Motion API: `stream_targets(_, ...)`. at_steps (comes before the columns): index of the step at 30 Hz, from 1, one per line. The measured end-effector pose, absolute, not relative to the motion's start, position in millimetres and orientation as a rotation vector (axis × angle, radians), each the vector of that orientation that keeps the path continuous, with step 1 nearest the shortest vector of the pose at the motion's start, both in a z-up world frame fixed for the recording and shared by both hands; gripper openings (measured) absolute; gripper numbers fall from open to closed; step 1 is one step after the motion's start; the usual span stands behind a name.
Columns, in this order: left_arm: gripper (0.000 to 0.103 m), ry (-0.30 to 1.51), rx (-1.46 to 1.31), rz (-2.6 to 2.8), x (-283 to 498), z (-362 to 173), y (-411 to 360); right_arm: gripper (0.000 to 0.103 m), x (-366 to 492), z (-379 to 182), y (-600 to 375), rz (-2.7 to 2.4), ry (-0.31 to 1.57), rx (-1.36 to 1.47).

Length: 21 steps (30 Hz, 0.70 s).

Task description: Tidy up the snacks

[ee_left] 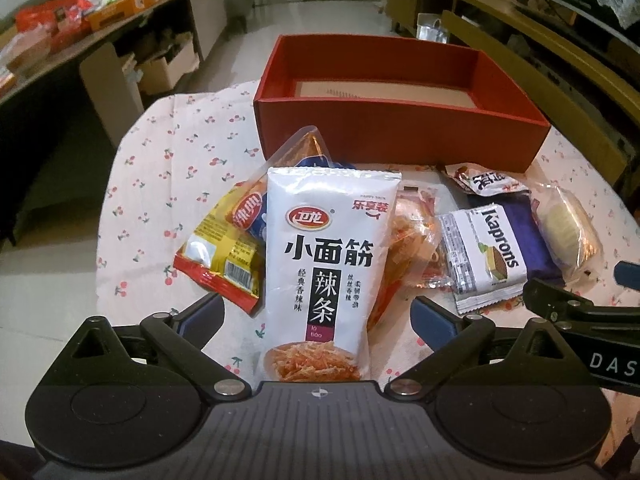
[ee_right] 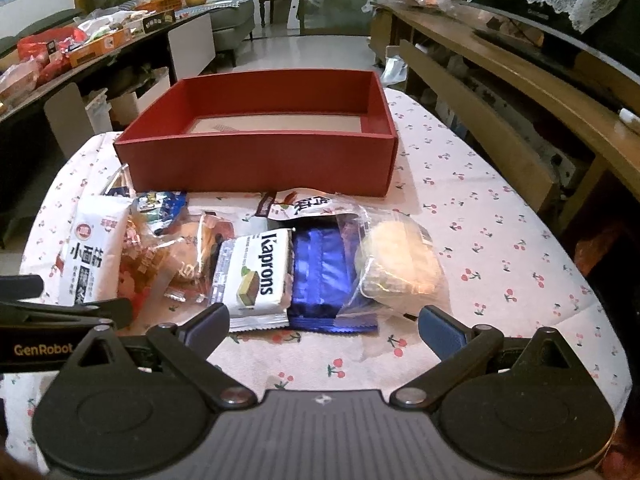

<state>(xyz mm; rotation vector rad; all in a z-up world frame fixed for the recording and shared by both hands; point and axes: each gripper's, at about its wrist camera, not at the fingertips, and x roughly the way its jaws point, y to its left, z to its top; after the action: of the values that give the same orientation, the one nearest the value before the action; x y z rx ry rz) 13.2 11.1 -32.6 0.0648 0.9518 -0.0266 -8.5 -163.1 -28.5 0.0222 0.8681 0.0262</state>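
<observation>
Your left gripper (ee_left: 316,316) straddles the white latiao packet (ee_left: 320,264), fingers apart, nothing clamped; your right gripper (ee_right: 324,326) hangs equally wide before the Kaprons wafer (ee_right: 256,276) and blue foil pack (ee_right: 320,276). Closing now risks pinching a neighbouring wrapper too, since the packets overlap and slide. I count one red box (ee_right: 256,160), empty, beyond the pile, and about eight snacks, some half hidden.

Your left wrist camera sits low over the bench (ee_left: 168,168), close to the snack pile's left end, facing the red box (ee_left: 400,136). Your right wrist camera looks likewise from the right. Both views share pile and box.
</observation>
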Motion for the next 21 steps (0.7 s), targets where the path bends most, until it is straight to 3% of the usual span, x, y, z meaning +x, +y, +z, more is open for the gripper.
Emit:
stream_targets(13, 0.100, 0.988, 0.061, -0.002, 36.3, -49.0, 16.3, 0.103, 1.8, -26.3, -169.3, 0.042, 0.896, 0.059)
stream_targets(18, 0.091, 1.012, 0.020, -0.043, 35.3, -51.1, 18.5, 0.087, 6.6, -26.2, -179.5, 0.041, 0.921, 0.109)
stream_targets(21, 0.080, 1.024, -0.009, -0.065, 33.8, -49.6, 20.3, 0.087, 8.0, -24.4, -187.4, 0.028, 0.915, 0.135)
